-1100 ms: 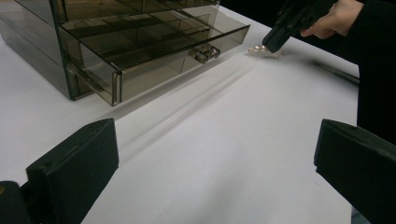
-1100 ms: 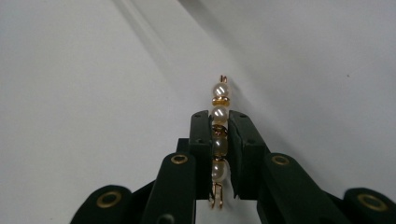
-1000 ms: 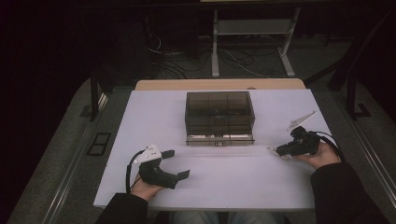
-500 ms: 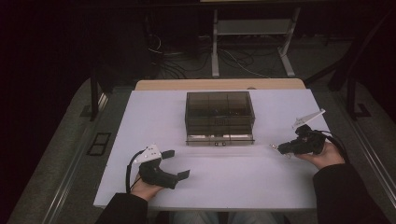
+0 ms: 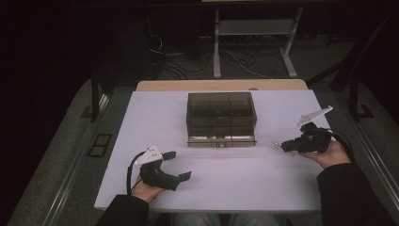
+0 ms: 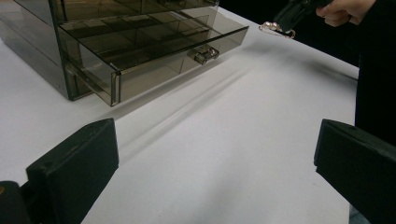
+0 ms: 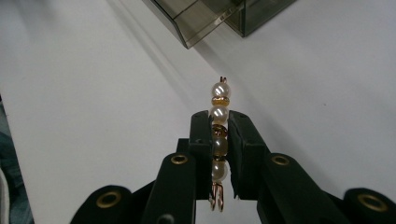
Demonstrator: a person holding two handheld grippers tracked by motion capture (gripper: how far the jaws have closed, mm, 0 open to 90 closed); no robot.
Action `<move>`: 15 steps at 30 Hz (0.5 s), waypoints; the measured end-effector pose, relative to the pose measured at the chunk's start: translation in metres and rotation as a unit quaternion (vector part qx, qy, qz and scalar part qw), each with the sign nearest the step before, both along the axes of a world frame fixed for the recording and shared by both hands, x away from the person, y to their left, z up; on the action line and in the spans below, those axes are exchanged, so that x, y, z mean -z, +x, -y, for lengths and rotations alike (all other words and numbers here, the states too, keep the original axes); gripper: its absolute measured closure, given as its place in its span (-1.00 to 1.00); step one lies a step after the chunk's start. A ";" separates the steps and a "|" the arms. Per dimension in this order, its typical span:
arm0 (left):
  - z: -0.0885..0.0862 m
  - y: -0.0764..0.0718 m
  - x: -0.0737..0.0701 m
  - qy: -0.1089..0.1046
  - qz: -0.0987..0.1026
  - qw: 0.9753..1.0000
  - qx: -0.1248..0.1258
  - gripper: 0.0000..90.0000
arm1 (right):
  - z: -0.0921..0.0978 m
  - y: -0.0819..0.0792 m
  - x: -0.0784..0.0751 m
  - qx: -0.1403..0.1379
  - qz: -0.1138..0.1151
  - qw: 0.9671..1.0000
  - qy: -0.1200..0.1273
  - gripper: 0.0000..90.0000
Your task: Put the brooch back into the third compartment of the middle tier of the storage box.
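Note:
A smoky clear drawer box (image 5: 221, 115) stands at the table's middle, its bottom drawer (image 6: 154, 51) pulled out a little, with a small handle (image 6: 207, 53). My right gripper (image 7: 218, 128) is shut on a short string of pearl and gold beads (image 7: 219, 100), held just above the white table to the right of the box. In the high view the right gripper (image 5: 284, 146) points left toward the drawer front. My left gripper (image 5: 178, 165) rests at the front left, jaws wide open with nothing between them. In the left gripper view, the left gripper (image 6: 210, 172) faces the drawer.
The white table (image 5: 155, 117) has bare room around the box. A wooden strip (image 5: 221, 85) runs along its far edge. Beyond it are a dark floor, cables and a metal stand (image 5: 254, 28). The person's sleeves (image 5: 350, 197) come in at the front.
My right gripper has shifted slightly right and up with the beads still in it. The left gripper and the box have not moved.

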State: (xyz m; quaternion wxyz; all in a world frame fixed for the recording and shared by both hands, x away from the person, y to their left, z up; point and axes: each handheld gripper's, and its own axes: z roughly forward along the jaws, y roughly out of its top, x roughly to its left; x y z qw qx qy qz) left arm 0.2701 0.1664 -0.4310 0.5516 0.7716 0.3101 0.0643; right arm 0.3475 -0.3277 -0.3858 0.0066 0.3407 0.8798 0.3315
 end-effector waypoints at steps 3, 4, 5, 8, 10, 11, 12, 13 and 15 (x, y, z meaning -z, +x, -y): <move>0.000 0.000 0.000 -0.001 0.000 1.000 0.001 -1.00 | -0.001 0.000 -0.003 -0.001 0.003 1.000 0.000 0.77; 0.000 0.000 0.000 -0.001 0.000 1.000 0.001 -1.00 | -0.001 0.000 -0.006 -0.001 0.005 1.000 0.000 0.77; 0.000 0.000 0.000 -0.001 0.000 1.000 0.001 -1.00 | -0.001 0.000 -0.006 -0.001 0.005 1.000 0.000 0.77; 0.000 0.000 0.000 -0.001 0.000 1.000 0.000 -1.00 | -0.002 0.001 -0.012 -0.003 0.011 1.000 0.000 0.77; 0.000 0.000 0.000 -0.001 0.000 1.000 0.000 -1.00 | -0.003 0.001 -0.013 -0.003 0.011 1.000 0.001 0.77; 0.000 0.000 0.000 -0.001 0.000 1.000 0.001 -1.00 | -0.003 0.001 -0.014 -0.003 0.012 1.000 0.001 0.77; 0.000 0.000 0.000 -0.001 0.000 1.000 0.001 -1.00 | -0.003 0.001 -0.016 -0.004 0.012 1.000 0.000 0.77; 0.000 0.000 0.000 -0.001 0.000 1.000 0.001 -1.00 | -0.004 0.002 -0.017 -0.004 0.014 1.000 -0.001 0.77; 0.000 0.000 0.000 -0.001 0.000 1.000 0.001 -1.00 | -0.005 0.002 -0.019 -0.005 0.015 1.000 -0.001 0.77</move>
